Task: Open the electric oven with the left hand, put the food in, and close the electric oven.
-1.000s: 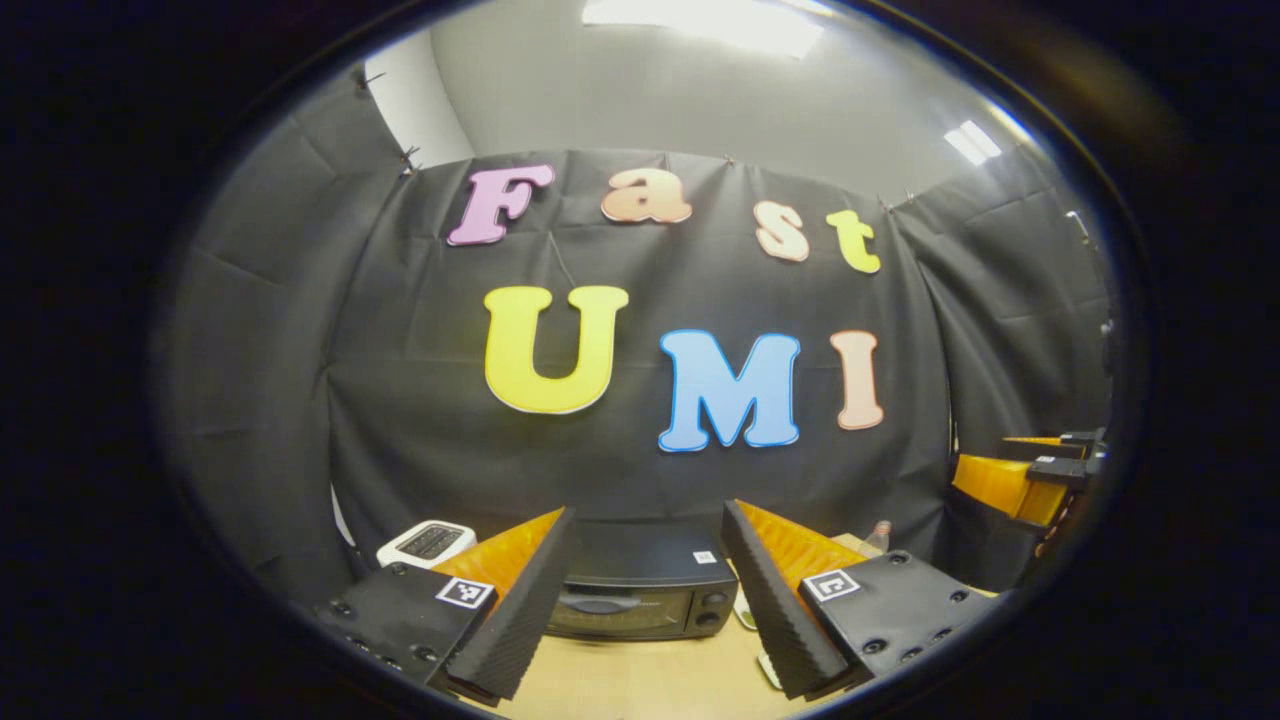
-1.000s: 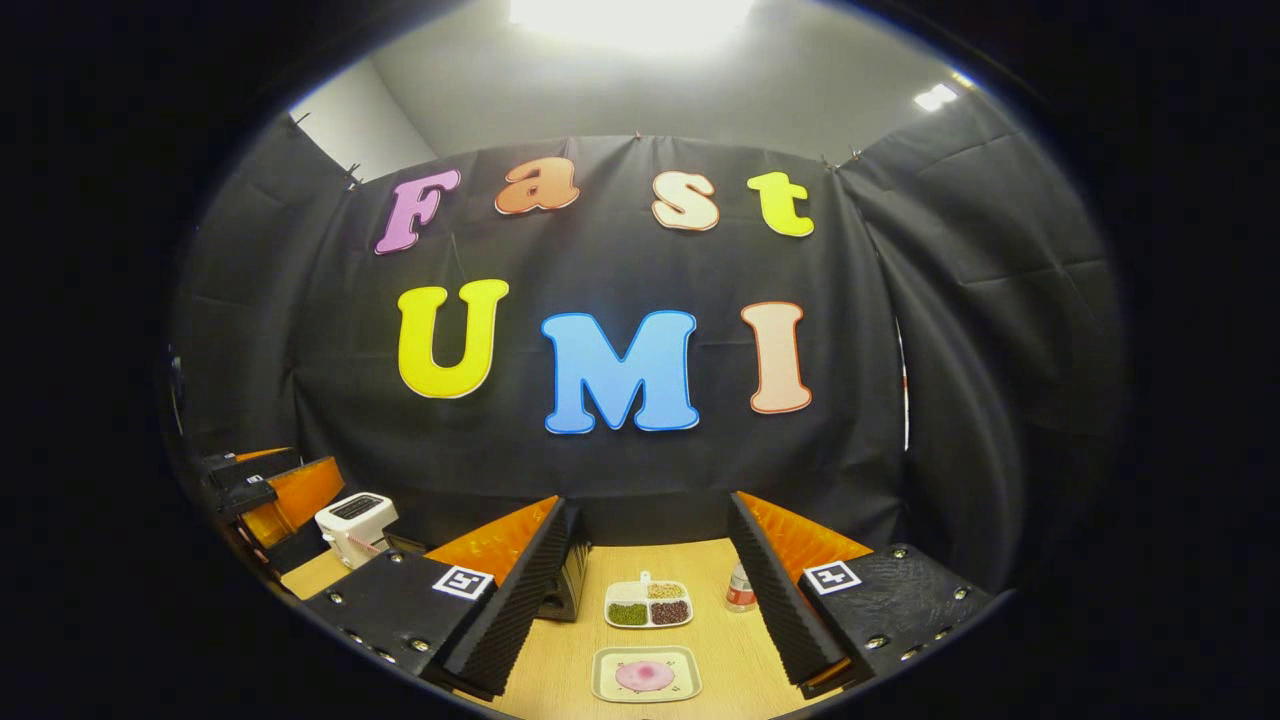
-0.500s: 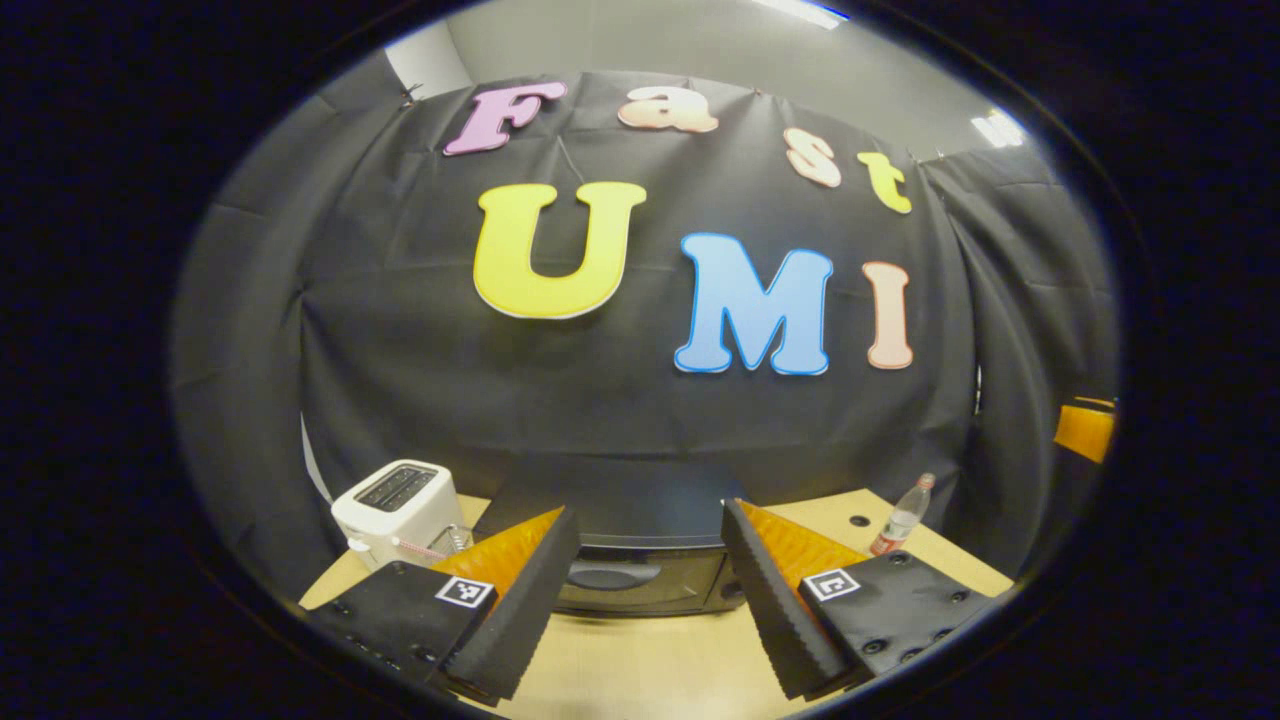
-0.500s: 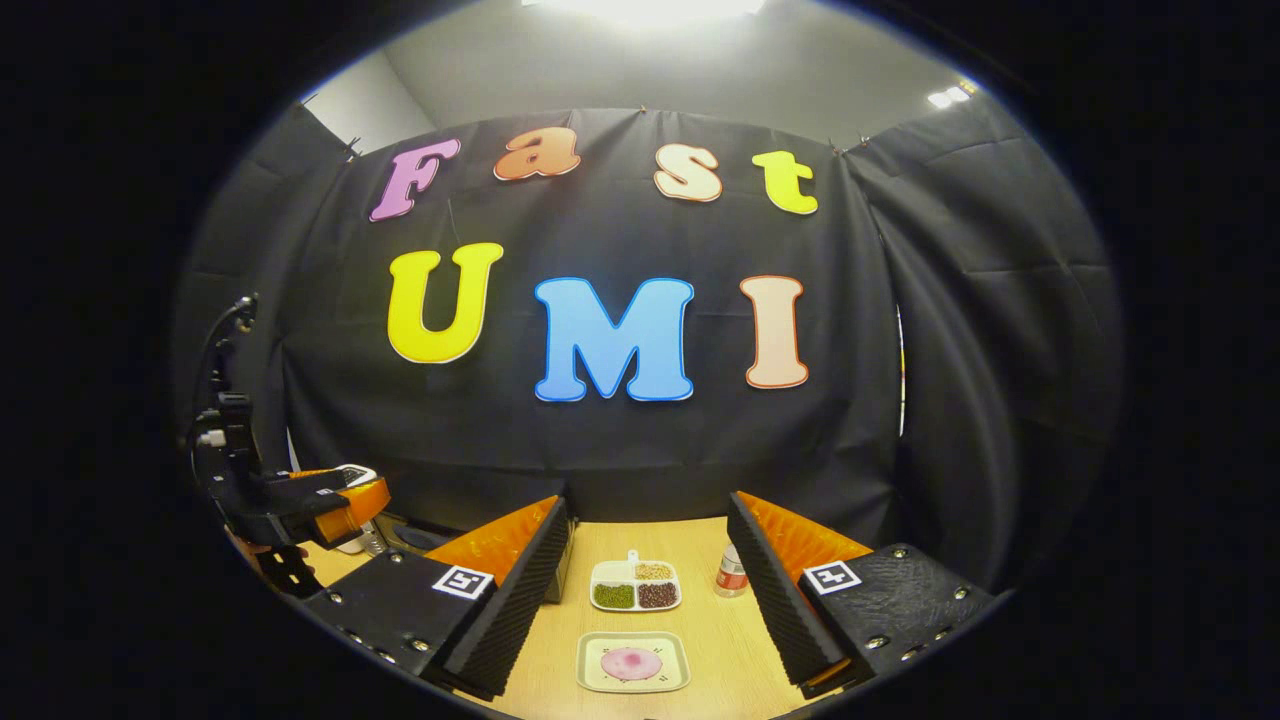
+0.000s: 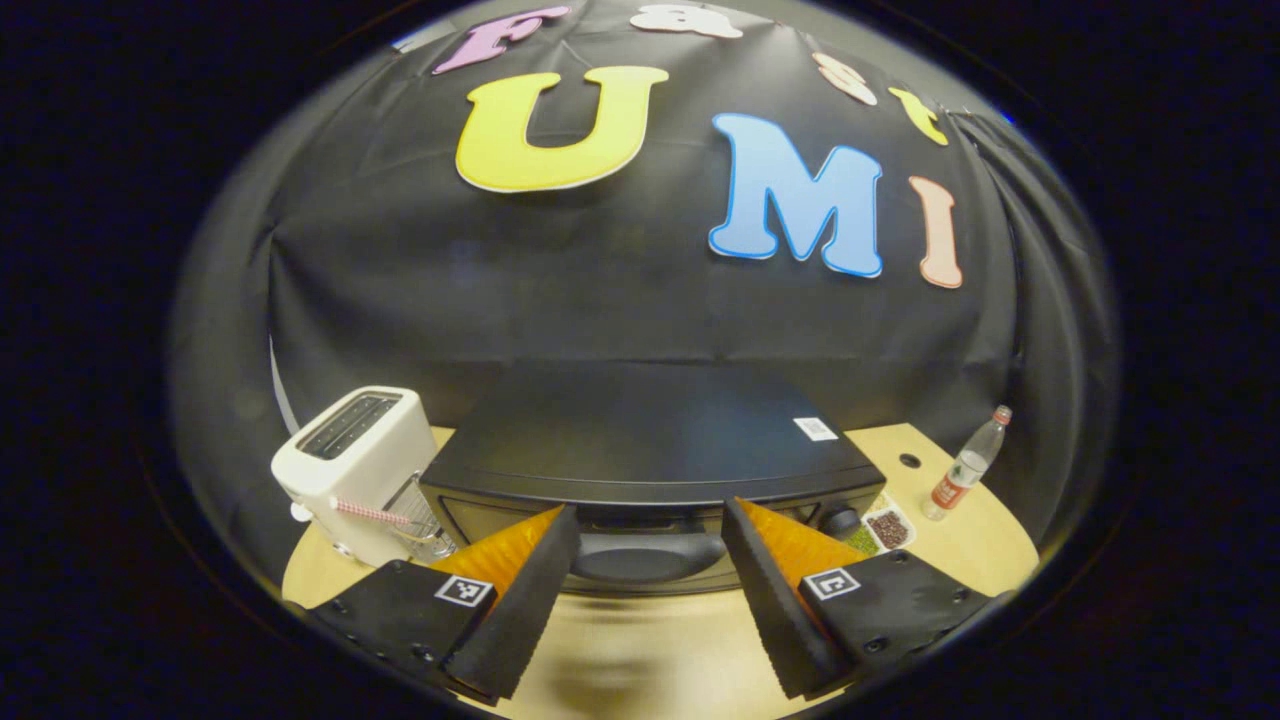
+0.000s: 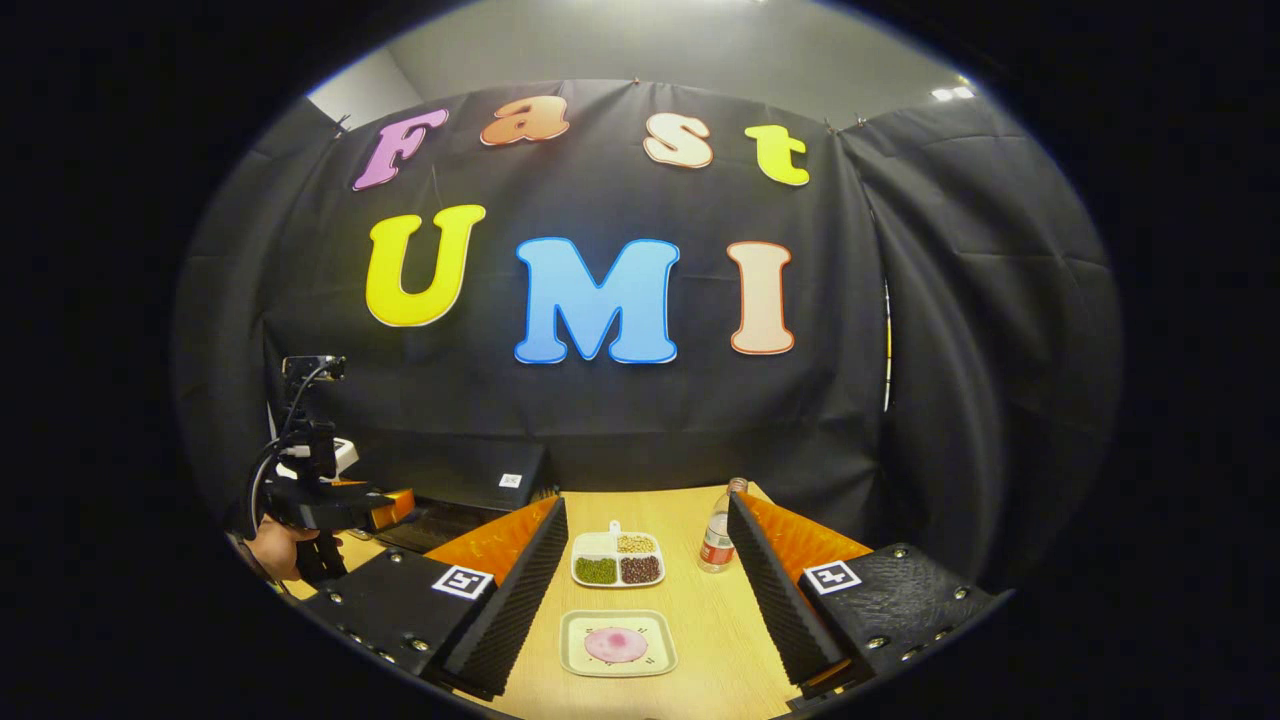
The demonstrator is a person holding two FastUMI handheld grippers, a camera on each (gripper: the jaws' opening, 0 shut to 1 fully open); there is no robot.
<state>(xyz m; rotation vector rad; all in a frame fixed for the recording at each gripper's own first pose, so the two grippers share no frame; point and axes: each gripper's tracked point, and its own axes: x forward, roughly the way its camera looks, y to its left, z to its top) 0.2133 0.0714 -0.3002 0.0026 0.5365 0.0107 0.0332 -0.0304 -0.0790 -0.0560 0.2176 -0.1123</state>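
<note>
Wooden table point(image 6: 700, 640) bears the shut oven point(image 5: 650, 450); both hand-held grippers gape wide, empty.

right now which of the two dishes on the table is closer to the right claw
The square plate with the pink food lies closest, between the right claw and the divided tray. The divided tray, holding green, tan and dark fillings, sits farther back beside the bottle.

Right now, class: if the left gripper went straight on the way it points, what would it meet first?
Most likely the oven door handle, framed between the open left gripper; depth is uncertain.
</note>
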